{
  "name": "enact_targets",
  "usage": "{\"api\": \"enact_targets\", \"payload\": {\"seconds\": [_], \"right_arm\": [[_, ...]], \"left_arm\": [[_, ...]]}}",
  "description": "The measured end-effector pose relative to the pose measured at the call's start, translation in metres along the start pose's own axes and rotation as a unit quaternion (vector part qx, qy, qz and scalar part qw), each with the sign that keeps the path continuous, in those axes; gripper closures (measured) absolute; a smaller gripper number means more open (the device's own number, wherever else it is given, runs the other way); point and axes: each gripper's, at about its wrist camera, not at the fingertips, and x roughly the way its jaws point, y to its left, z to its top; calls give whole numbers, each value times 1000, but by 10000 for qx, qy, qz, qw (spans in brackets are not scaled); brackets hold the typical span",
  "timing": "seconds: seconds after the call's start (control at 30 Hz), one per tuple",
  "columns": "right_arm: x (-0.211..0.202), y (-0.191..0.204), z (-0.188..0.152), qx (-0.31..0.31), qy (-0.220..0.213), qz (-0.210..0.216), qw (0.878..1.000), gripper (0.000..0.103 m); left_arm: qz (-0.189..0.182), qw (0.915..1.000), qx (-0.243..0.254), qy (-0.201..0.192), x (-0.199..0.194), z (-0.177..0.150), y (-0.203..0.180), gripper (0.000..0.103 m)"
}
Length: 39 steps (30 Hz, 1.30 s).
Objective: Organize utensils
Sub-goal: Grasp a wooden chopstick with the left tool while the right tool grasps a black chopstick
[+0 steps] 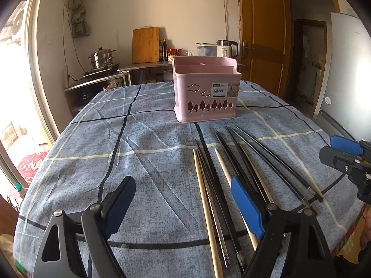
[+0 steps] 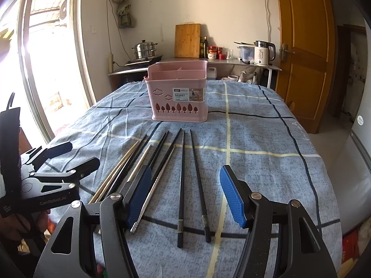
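Several chopsticks lie side by side on the blue plaid tablecloth: black ones (image 1: pixel 266 157) (image 2: pixel 196 173), pale wooden ones (image 1: pixel 204 203) (image 2: pixel 116 171) and a metal one (image 2: pixel 155 185). A pink divided utensil basket (image 1: pixel 205 90) (image 2: pixel 178 92) stands beyond them, empty as far as I can see. My left gripper (image 1: pixel 183 206) is open, low over the near ends of the chopsticks; it also shows in the right wrist view (image 2: pixel 76 155). My right gripper (image 2: pixel 185 192) is open above the black chopsticks; it also shows at the right edge of the left wrist view (image 1: pixel 343 153).
The table (image 2: pixel 266 173) has edges close at left and right. Behind it a counter holds a steamer pot (image 2: pixel 144 49), cutting board (image 2: pixel 187 40), bottles and a kettle (image 2: pixel 263 53). A wooden door (image 2: pixel 306 46) is at right.
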Motion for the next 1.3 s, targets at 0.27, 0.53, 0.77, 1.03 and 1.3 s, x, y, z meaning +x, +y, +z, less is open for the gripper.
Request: {"api": "enact_targets", "payload": {"seconds": [0.27, 0.53, 0.77, 1.03, 1.3], "right_arm": [[33, -10, 15, -24, 266, -13, 9996, 41], [80, -18, 28, -33, 784, 97, 9969, 51], [123, -22, 37, -171, 1313, 109, 9911, 70], [145, -24, 37, -218, 1576, 174, 9871, 76], [149, -23, 38, -223, 1575, 180, 9871, 76]], "left_arm": [[-73, 9968, -311, 738, 55, 13, 19, 26], [-292, 9929, -457, 1057, 82, 23, 26, 37], [-331, 9922, -409, 1127, 95, 33, 23, 43], [-405, 9899, -519, 1255, 105, 38, 29, 46], [-466, 9890, -505, 1309, 106, 36, 28, 46]]}}
